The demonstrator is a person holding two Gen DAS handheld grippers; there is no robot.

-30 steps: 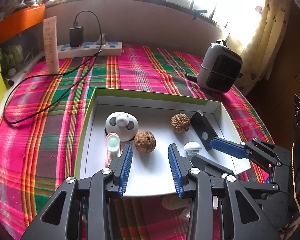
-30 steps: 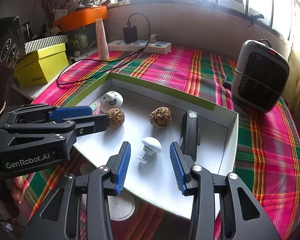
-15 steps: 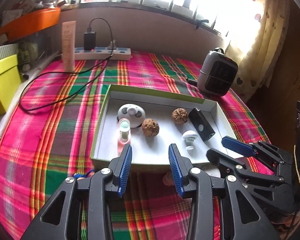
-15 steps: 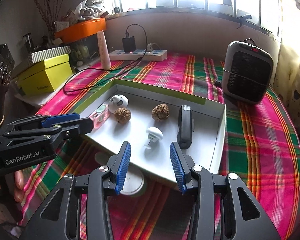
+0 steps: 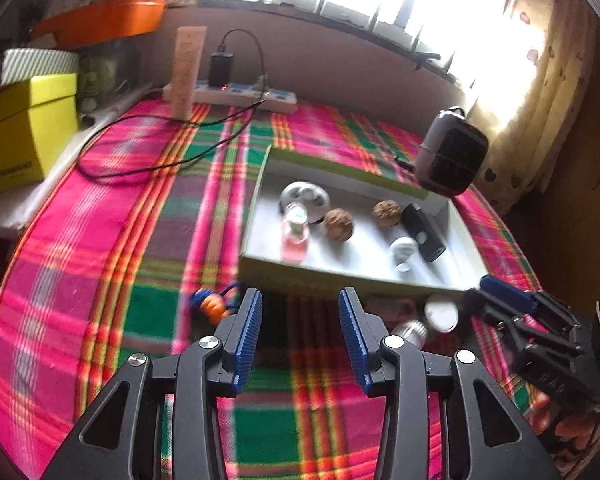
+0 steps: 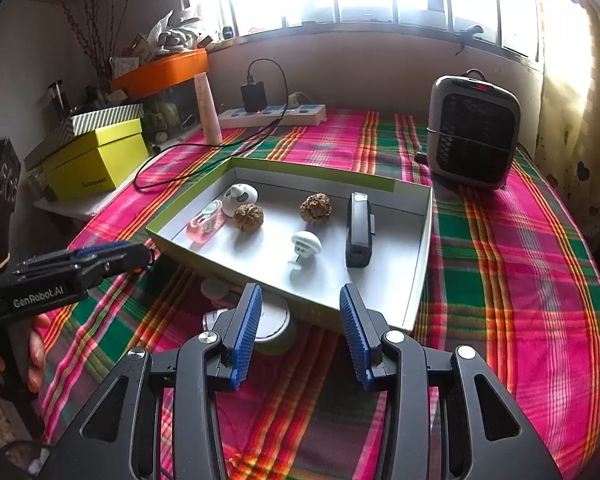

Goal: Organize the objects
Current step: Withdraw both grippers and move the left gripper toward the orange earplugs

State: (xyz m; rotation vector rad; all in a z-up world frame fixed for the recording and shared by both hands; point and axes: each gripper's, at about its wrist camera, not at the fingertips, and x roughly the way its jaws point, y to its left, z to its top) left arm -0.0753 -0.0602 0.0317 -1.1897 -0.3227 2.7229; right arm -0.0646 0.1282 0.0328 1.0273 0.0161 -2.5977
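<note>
A white tray (image 6: pixel 424 240) with green sides sits on the plaid cloth. It holds a panda-faced white thing (image 6: pixel 241 197), a pink case (image 6: pixel 206 222), two walnuts (image 6: pixel 249 217) (image 6: pixel 315 208), a white mushroom-shaped piece (image 6: pixel 306 244) and a black device (image 6: pixel 358 229). In the left wrist view the tray (image 5: pixel 340 274) lies ahead. My left gripper (image 5: pixel 300 336) is open and empty, in front of the tray. My right gripper (image 6: pixel 298 334) is open and empty at the tray's near edge. A blue-orange knot (image 5: pixel 212 304), a bulb (image 5: pixel 412 330) and a white round lid (image 6: pixel 272 322) lie on the cloth outside the tray.
A grey heater (image 6: pixel 474 132) stands at the back right. A power strip with charger (image 6: pixel 272 114) and its cable lie at the back. A cream tube (image 6: pixel 208 110) stands beside it. Yellow boxes (image 6: pixel 96 160) sit at the left.
Both grippers have pulled back from over the tray toward the near side. The bulb, lid and knot on the cloth have come into view. Both stay open.
</note>
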